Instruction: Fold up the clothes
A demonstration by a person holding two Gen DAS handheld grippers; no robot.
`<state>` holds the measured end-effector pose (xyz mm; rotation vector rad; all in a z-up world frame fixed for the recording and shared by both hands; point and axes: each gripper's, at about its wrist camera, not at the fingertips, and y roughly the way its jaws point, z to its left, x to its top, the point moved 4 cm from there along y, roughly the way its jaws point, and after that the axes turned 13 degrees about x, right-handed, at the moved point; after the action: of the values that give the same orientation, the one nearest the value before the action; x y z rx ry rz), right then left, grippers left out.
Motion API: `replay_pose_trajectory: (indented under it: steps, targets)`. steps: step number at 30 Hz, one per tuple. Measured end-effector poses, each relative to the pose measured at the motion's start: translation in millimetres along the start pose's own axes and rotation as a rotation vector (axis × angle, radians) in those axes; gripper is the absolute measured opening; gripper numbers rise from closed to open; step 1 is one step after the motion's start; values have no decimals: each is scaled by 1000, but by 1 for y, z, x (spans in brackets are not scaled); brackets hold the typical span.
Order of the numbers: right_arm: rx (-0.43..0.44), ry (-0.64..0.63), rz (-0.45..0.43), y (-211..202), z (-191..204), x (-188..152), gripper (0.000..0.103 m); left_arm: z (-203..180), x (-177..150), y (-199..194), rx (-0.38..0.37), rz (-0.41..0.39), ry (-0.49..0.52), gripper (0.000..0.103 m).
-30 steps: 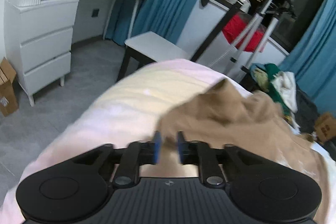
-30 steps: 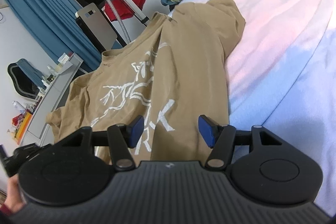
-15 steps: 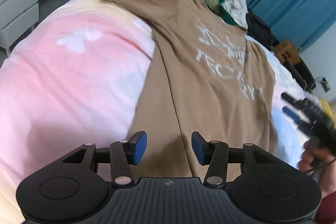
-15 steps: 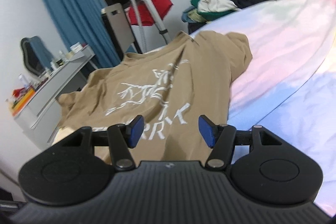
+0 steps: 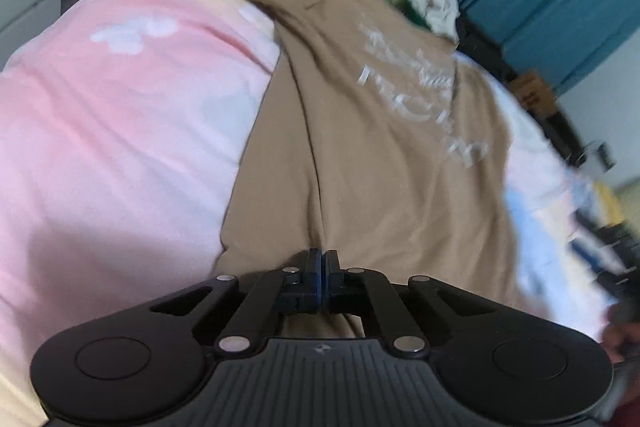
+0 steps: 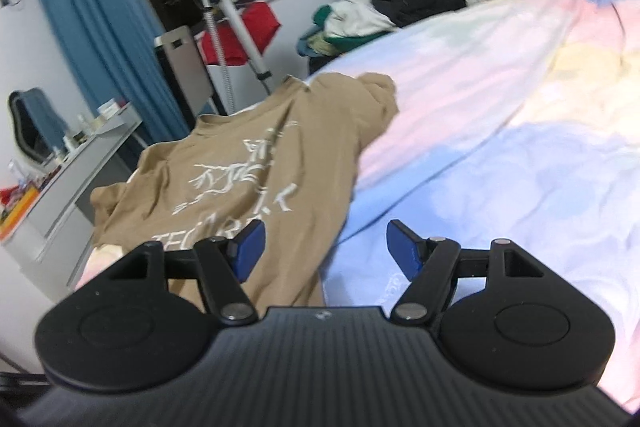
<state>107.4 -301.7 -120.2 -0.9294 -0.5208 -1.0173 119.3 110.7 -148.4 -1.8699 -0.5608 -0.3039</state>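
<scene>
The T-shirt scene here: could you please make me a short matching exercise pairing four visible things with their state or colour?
Things:
1. left gripper
2. right gripper
3. T-shirt
4. curtains

States:
A. blue
B. open, holding nothing
C. tan, spread on the bed
D. shut on the T-shirt's hem

Pairs: 1-D, 2-B, 3-C, 4-A
</scene>
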Motion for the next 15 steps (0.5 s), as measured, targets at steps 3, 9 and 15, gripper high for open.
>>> replay_pose_trajectory:
  steps: [3, 9, 15]
  targets:
    - [-3, 29, 5, 2, -4, -3, 70, 18, 12, -25, -38, 4, -67, 1]
    - [7, 64, 4, 11, -10, -3, 70, 31, 23, -24, 184, -7, 33, 1]
    - [24, 84, 1, 11, -14, -3, 70, 18, 21, -14, 332, -20, 175, 3]
